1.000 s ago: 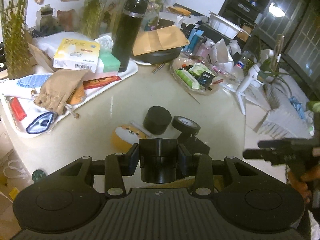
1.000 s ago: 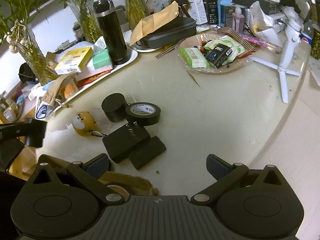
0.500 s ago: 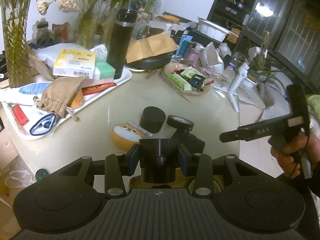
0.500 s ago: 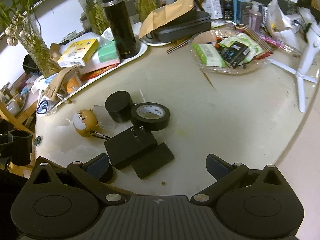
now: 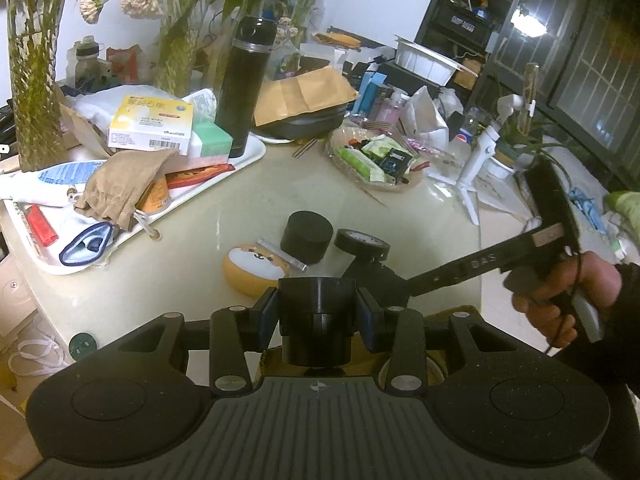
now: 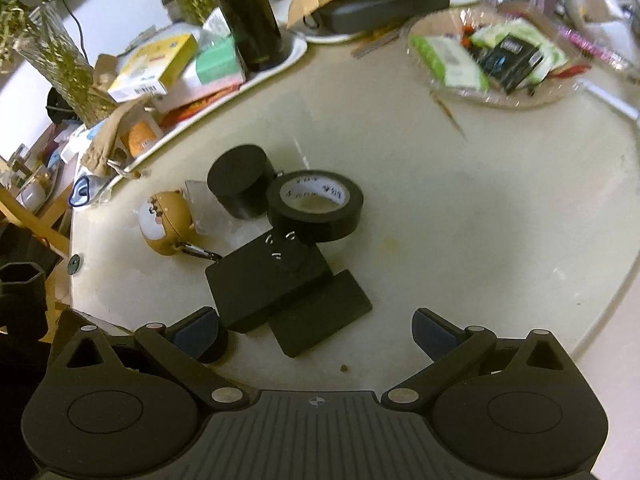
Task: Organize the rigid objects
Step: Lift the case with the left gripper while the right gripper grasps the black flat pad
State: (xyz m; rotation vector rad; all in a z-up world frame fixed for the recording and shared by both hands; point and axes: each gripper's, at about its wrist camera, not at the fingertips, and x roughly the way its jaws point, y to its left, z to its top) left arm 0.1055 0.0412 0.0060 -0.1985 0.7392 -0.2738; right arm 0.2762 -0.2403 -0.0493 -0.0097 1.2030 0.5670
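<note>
Holding a black hexagonal cup (image 5: 316, 316) clamped in the left claw (image 5: 316, 312), lifted above the near edge of the table (image 6: 460, 208); pads press its sides, so that half of the step looks done. Right claw (image 6: 316, 330) is spread wide with nothing between its fingers, angled steeply down over the cluster of black parts: a larger flat black block (image 6: 268, 284) overlapping a thinner black slab (image 6: 324, 318), with a tape roll (image 6: 316, 208) touching the block's far corner and a black cylinder (image 6: 240, 184) just beside the roll. Round dog-face toy (image 6: 164, 220) sits to the left of them. My read: the step in hand is the right claw's approach for the next pick, most likely the block or the slab directly under it. Next move calls for dropping to table level, straddling one piece only, and closing without dragging its neighbour or nudging the tape. Where the cup is meant to go I cannot tell
</note>
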